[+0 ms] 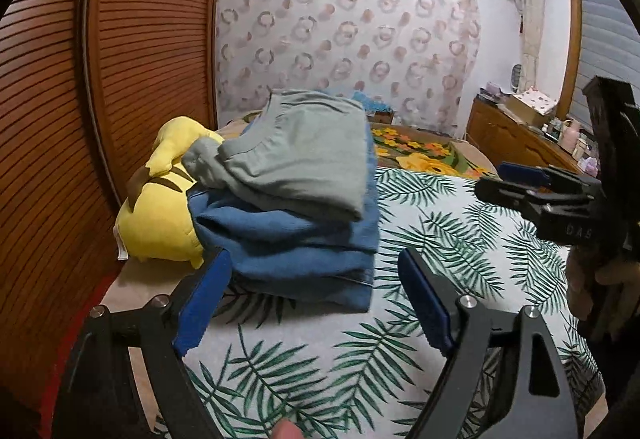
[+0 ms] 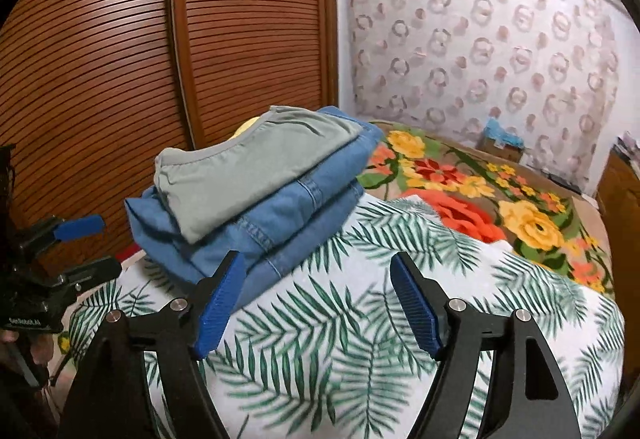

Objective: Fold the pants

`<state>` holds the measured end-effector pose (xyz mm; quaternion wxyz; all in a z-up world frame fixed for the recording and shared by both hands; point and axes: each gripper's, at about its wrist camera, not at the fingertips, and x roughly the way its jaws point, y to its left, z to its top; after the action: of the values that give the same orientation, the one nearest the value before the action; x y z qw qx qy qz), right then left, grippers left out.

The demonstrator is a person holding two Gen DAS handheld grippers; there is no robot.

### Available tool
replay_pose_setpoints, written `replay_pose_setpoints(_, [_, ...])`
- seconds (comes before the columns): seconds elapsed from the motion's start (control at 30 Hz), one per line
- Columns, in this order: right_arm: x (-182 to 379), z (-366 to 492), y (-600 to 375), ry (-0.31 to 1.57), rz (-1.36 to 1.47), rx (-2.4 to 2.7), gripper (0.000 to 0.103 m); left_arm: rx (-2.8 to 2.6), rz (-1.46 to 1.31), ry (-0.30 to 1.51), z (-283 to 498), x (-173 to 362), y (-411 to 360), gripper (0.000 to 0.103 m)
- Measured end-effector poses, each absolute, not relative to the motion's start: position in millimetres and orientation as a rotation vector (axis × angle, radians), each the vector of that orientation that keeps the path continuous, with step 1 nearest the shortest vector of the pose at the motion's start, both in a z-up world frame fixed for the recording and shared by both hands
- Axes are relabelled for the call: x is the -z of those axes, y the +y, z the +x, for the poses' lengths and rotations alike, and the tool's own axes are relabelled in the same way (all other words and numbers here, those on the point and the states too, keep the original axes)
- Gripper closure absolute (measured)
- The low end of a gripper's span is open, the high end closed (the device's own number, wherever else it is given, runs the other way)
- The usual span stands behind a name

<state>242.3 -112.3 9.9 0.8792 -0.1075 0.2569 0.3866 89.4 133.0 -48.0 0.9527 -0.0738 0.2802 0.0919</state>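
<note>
Pants, a folded grey-green pair in soft cotton (image 2: 256,167), lie on top of folded blue denim jeans (image 2: 280,223) near the left edge of the bed with the palm-leaf sheet (image 2: 360,339), beside a yellow plush toy (image 1: 160,211). I judge the cloth light, limp and easily rumpled, and the denim heavier and stiffer; the stacked folded edges look the best place to pinch. Left tongs (image 1: 316,303) and right tongs (image 2: 316,303) both stand wide apart and hold nothing. The stack lies just beyond their tips, apart from both.
</note>
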Motion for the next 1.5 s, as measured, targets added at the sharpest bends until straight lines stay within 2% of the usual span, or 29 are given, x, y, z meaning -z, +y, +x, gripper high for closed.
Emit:
replay_pose_setpoints(1.1, [-27,100,-199,0.534,-0.097,-0.514,0.023,0.033,-0.078,0.588,69,36,24,0.017])
replay_pose_setpoints(1.5, [-41,54,-211,0.509,-0.044,-0.422,0.023,0.071,-0.047,0.542,55,15,-10,0.017])
